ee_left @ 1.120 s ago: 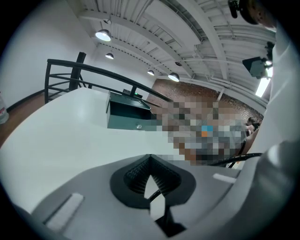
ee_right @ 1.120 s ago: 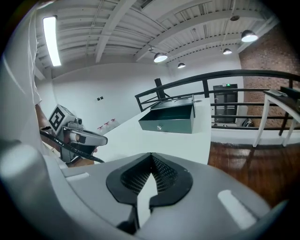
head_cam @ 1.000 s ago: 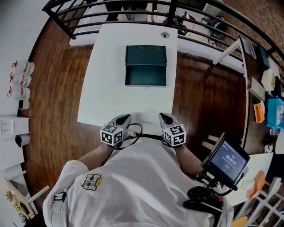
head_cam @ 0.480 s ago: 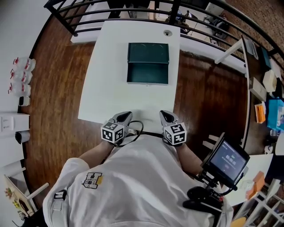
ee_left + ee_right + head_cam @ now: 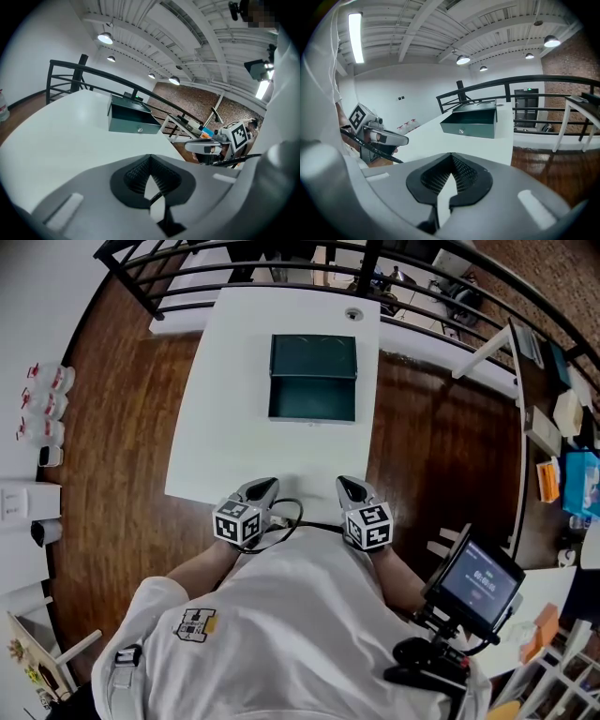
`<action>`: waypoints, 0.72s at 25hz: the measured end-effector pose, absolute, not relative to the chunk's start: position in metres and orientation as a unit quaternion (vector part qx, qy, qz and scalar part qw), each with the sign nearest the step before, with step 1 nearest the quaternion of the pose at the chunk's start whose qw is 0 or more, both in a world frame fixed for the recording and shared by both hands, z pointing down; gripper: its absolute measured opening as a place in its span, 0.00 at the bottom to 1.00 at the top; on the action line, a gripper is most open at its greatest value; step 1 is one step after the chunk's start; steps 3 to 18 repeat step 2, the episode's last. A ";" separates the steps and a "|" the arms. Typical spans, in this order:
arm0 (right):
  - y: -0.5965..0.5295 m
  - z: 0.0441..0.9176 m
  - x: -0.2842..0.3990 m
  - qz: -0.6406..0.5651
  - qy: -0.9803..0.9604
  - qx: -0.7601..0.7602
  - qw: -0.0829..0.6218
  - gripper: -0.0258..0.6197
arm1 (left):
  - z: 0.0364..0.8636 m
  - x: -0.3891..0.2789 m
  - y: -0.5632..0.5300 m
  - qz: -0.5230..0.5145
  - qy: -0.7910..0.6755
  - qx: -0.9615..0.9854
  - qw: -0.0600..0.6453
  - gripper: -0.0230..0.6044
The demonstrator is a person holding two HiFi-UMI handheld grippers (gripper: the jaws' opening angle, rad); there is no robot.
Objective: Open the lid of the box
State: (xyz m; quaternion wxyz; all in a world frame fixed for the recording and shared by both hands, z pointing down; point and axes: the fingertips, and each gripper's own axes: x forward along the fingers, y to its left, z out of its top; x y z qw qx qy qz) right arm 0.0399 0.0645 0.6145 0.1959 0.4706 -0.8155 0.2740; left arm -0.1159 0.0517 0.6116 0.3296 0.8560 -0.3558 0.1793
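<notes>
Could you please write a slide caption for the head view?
Open green box on white table; left tongs, right tongs shut, empty, at near edge.

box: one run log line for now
box: lid open, on table | left gripper: shut, empty | right gripper: shut, empty | both at near edge
</notes>
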 end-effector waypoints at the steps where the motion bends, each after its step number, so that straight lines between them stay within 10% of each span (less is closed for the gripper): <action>1: 0.066 0.615 0.040 0.274 -0.815 0.471 0.197 0.04 | 0.612 -0.116 0.052 0.179 -0.356 0.856 0.330 0.04; 18: 0.067 0.616 0.040 0.275 -0.815 0.471 0.197 0.04 | 0.613 -0.116 0.053 0.180 -0.355 0.856 0.331 0.04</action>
